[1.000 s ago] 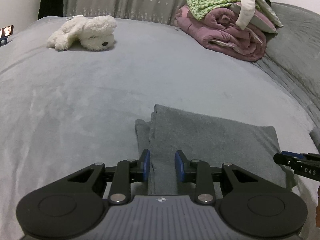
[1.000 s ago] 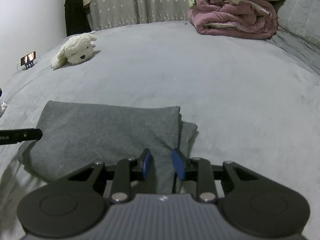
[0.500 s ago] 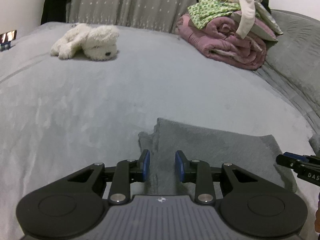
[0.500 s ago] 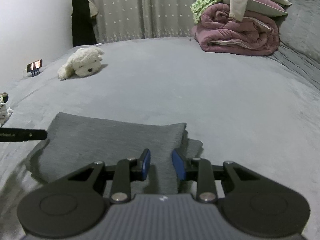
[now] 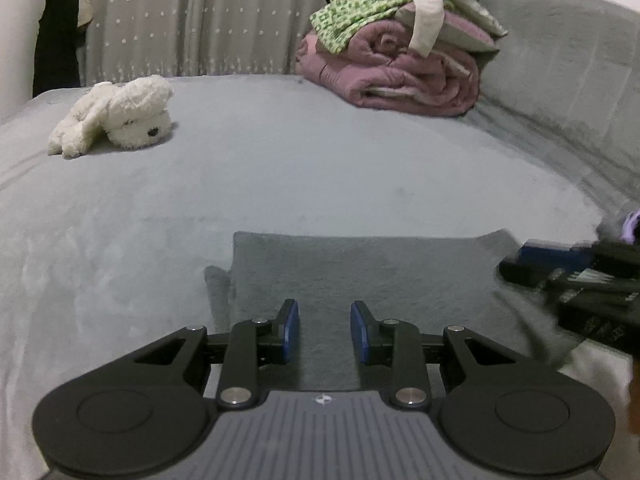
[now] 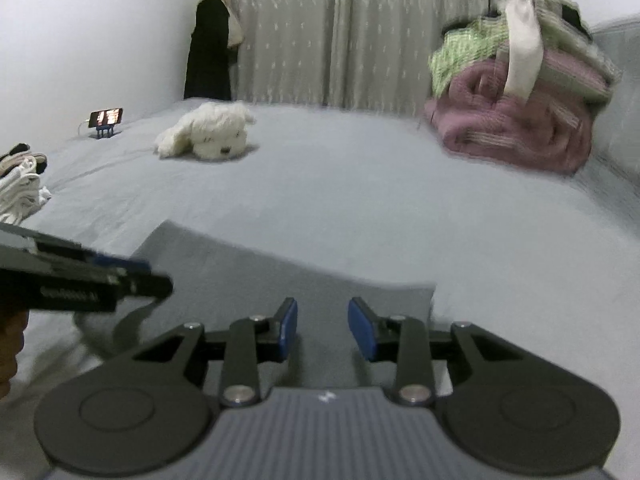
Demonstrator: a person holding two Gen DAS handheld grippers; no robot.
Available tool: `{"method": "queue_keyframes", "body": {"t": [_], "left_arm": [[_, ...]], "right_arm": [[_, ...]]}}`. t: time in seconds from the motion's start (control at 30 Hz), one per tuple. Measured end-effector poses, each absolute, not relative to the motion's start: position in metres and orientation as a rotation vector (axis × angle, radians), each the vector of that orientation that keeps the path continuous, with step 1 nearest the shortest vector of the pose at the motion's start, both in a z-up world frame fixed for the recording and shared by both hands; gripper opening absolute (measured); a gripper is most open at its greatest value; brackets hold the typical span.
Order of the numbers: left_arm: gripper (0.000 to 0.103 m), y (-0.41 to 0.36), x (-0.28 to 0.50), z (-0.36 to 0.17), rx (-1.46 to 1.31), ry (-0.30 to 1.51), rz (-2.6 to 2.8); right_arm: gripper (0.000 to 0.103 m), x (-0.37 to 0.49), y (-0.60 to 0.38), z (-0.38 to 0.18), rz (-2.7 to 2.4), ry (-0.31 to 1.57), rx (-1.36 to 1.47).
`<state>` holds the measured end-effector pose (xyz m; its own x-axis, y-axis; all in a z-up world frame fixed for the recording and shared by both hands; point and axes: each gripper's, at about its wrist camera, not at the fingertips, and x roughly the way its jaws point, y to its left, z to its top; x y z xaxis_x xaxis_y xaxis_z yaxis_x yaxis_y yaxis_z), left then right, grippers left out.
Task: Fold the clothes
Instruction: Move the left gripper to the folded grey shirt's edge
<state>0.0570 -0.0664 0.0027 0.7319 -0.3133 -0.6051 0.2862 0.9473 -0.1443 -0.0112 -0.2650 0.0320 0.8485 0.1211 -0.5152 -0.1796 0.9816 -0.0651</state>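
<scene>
A folded dark grey garment lies flat on the grey bed. My left gripper hovers over its near left part, pads apart, with nothing between them. In the left wrist view the right gripper's tip pokes in, blurred, over the garment's right end. In the right wrist view my right gripper hangs over the same garment near its right edge. Its jaws are opening and nothing is pinched between them. The left gripper's tip reaches in from the left.
A white plush dog lies at the bed's far left. A pile of pink, green and white clothes sits at the far right by the grey headboard. A lit phone on a stand and a stack of white clothes are at the left edge.
The two grippers have come closer together over the garment, the left shifting right and the right shifting left. Both views now look more level. The right pads stand slightly wider.
</scene>
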Motion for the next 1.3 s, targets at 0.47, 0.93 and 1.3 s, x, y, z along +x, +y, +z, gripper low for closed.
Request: {"method": "queue_keyframes", "body": {"t": [0.47,0.93,1.3], "left_arm": [[0.03,-0.065,0.065,-0.003,-0.039,0.68,-0.299],[0.03,-0.045,0.08,0.0,-0.123,0.711,-0.267],[0.03,-0.016,0.091,0.005,-0.246,0.755,-0.204]], "right_arm": [[0.034,0.011,-0.253,0.012,0.19,0.598,-0.123],[0.046,0.028,-0.289,0.007,0.096,0.657,-0.04],[0.047,0.031,-0.324,0.014,-0.014,0.713,0.081]]}}
